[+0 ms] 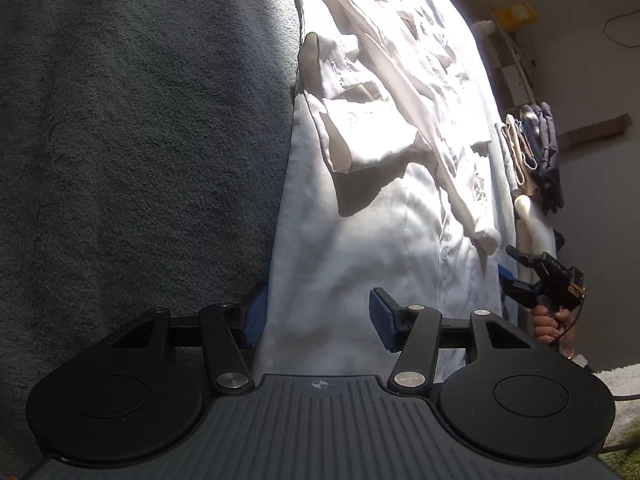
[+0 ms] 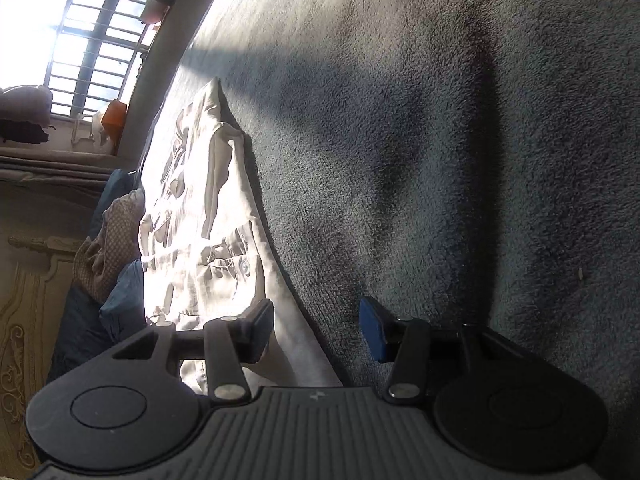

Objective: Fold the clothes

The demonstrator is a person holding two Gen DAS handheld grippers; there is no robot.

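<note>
A white button-up shirt (image 1: 360, 220) lies spread on a grey fleece blanket (image 1: 140, 140), with a sleeve folded across its body. My left gripper (image 1: 318, 322) is open, its jaws straddling the shirt's near edge with the left pad half under the cloth. The right gripper (image 1: 516, 276) shows at the shirt's other side, held by a hand. In the right wrist view the right gripper (image 2: 316, 330) is open, its jaws straddling the shirt's (image 2: 208, 216) edge where it meets the blanket (image 2: 440, 160).
A stack of folded clothes (image 1: 532, 152) lies beyond the shirt's far side. Pillows and bedding (image 2: 112, 248) sit by an ornate headboard (image 2: 28, 320). A barred window (image 2: 80, 28) throws strong sunlight over the shirt.
</note>
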